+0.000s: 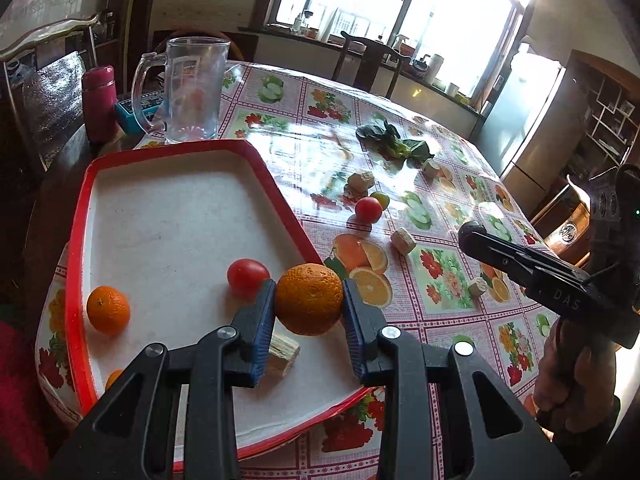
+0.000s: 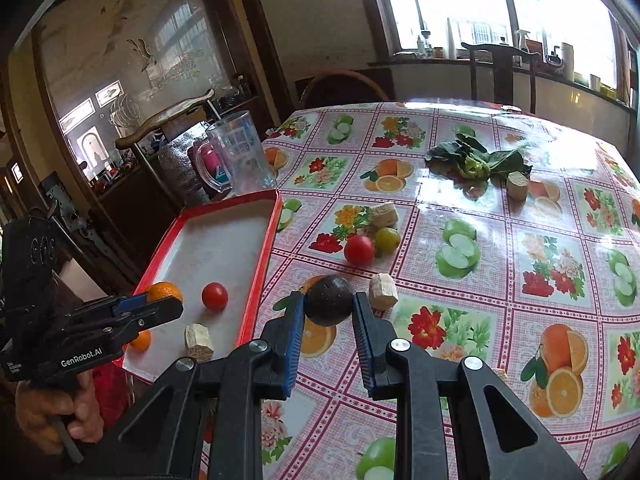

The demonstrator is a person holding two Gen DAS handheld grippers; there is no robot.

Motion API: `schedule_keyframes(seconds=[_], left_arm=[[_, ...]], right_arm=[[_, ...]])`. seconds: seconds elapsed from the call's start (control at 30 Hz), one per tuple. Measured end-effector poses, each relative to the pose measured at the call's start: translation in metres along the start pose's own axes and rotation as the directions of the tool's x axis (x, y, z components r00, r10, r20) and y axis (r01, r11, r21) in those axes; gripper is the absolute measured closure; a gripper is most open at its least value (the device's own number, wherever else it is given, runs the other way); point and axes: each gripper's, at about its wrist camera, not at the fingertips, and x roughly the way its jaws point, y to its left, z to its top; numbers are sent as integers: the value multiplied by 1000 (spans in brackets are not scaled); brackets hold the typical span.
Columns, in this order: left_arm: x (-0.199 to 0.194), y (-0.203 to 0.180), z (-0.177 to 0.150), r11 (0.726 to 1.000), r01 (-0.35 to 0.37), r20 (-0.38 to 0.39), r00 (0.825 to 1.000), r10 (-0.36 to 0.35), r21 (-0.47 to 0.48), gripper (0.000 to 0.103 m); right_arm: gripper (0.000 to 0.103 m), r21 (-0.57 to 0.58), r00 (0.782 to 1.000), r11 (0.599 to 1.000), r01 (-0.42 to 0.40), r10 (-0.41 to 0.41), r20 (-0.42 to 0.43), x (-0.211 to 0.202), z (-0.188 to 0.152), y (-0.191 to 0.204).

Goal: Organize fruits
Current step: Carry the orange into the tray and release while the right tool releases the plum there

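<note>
Left gripper fingers clamp a round orange above the red-rimmed white tray, right gripper fingers clamp a dark round fruit over the fruit-print table strewn with cork-like blocks.

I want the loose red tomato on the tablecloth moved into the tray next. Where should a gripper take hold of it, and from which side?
Grip the red tomato across its round middle, coming down from above and the near side. A green fruit and a cork-like block crowd its far side, so put the fingers to its left and right.
</note>
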Motion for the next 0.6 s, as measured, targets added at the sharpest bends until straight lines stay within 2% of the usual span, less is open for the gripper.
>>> schedule_keyframes(seconds=[0.6], left_arm=[[-23, 67, 3, 993, -62, 43, 997, 66, -98, 73]], right_arm=[[78, -83, 996, 993, -82, 79, -38, 33, 10, 63]])
